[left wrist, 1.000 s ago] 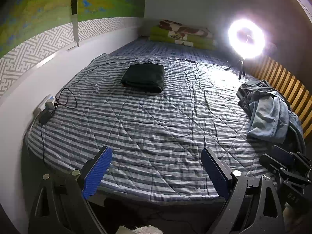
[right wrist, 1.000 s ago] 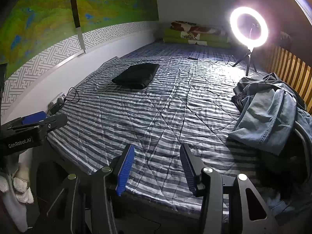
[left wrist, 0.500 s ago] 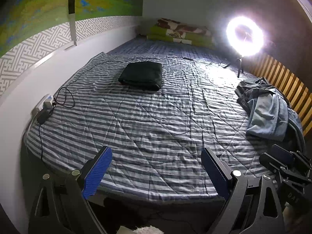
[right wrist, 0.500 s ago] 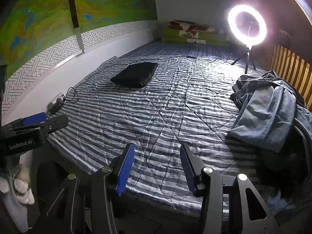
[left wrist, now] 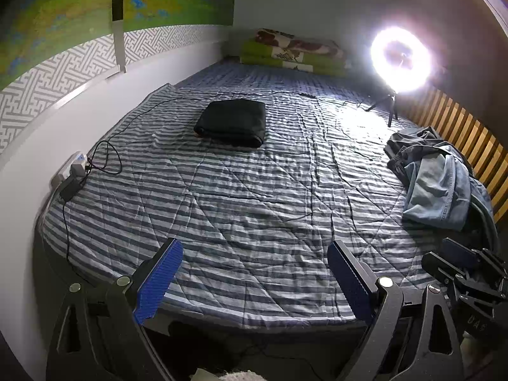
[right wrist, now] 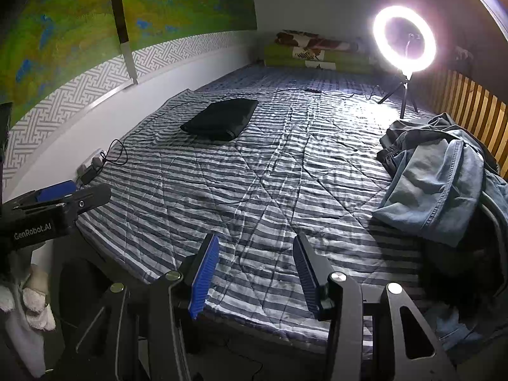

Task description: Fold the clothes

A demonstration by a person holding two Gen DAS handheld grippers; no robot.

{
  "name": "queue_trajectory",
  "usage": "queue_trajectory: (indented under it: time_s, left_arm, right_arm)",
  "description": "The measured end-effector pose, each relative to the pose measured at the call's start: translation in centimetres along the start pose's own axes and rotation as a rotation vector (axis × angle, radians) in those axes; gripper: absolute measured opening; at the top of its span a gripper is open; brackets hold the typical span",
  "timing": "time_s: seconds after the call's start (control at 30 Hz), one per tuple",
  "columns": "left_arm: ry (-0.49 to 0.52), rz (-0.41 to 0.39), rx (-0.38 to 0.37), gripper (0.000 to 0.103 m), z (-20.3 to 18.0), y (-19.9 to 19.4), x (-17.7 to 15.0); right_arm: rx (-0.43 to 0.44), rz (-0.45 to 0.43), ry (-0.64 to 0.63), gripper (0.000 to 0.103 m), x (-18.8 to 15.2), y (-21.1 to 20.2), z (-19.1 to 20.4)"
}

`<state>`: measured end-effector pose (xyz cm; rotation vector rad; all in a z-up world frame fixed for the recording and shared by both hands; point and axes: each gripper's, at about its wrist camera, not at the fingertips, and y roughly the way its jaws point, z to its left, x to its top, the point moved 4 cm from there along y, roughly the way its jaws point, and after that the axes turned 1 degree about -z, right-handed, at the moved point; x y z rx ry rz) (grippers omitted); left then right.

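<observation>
Both empty, left gripper (left wrist: pixel 254 273) jaws wide, right gripper (right wrist: pixel 255 270) narrower; grabbing that denim heap (right wrist: pixel 438 187) at 3 o'clock could drag several garments together.

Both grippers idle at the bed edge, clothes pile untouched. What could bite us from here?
1. The crumpled pile of blue denim and dark clothes sits at the bed's right edge; a pull may drag several pieces together.
2. The ring light on its tripod stands just beyond the pile; a swung garment might topple it.
3. A thin black cable lies on the striped bedspread; spreading cloth could snag it.
</observation>
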<state>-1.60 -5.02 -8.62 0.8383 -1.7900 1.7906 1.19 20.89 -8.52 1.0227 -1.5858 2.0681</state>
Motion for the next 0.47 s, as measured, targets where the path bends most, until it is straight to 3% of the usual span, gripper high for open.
queue_trajectory:
  time_s: [0.47]
  left_arm:
    - [-0.006, 0.005, -0.006, 0.095, 0.40, 0.61, -0.09]
  right_arm:
    - [-0.002, 0.011, -0.004, 0.045, -0.17, 0.32, 0.68]
